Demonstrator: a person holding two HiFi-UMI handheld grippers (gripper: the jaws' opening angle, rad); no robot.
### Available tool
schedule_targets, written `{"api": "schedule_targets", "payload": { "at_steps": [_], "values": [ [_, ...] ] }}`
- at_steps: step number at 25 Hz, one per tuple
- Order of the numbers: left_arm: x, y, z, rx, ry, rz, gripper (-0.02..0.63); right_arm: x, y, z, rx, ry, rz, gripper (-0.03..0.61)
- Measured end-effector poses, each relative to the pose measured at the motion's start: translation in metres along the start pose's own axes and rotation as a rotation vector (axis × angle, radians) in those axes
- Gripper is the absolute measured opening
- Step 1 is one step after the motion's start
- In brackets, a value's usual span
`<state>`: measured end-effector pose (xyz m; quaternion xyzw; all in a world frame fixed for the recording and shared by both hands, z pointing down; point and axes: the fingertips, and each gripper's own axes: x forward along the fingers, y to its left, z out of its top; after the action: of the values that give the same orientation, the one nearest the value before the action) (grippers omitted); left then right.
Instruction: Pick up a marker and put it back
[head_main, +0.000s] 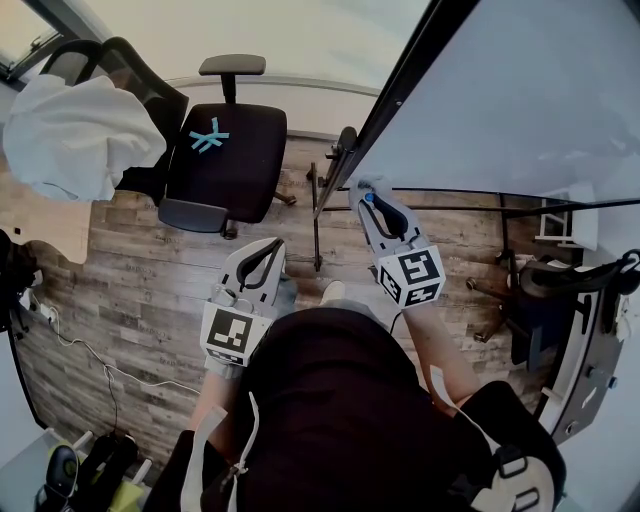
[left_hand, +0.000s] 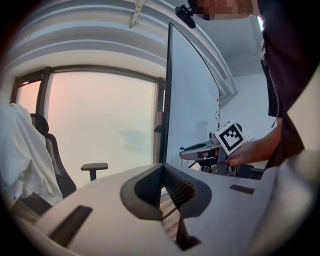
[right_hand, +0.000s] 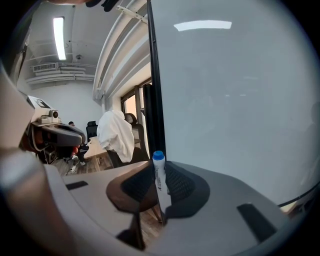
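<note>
Two tools: R tool clamped on marker, grip at mid-barrel; L tool pads together, nothing in it.
Marker: upright in R tool, blue cap up, just beside whiteboard edge; touching or not, can't tell.
Handling: prob. light, stiff plastic w/ smooth barrel, could slip or swivel. Mid-barrel hold looks right; avoid the cap.
Around: office chair well apart, on wood floor.

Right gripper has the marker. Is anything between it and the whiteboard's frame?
Nothing visible does. The white, blue-capped marker, clamped in the right gripper, sits right beside the whiteboard's black frame, with no object between them.
</note>
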<state>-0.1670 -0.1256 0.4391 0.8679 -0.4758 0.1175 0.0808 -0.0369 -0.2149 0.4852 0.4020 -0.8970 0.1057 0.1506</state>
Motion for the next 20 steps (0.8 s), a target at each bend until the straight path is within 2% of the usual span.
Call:
{"api": "schedule_targets", "payload": {
  "at_steps": [7, 11, 20],
  "values": [
    [0.000, -0.003, 0.001, 0.014, -0.011, -0.011, 0.008, -0.003, -0.001, 0.002, 0.002, -0.006, -0.015, 0.084],
    [0.001, -0.005, 0.004, -0.003, 0.002, -0.021, 0.006, -0.007, -0.002, 0.007, 0.002, -0.018, -0.026, 0.087],
    [0.011, -0.011, 0.009, 0.039, -0.021, -0.067, 0.007, -0.020, -0.005, 0.016, 0.012, -0.046, -0.047, 0.089]
  ]
}}
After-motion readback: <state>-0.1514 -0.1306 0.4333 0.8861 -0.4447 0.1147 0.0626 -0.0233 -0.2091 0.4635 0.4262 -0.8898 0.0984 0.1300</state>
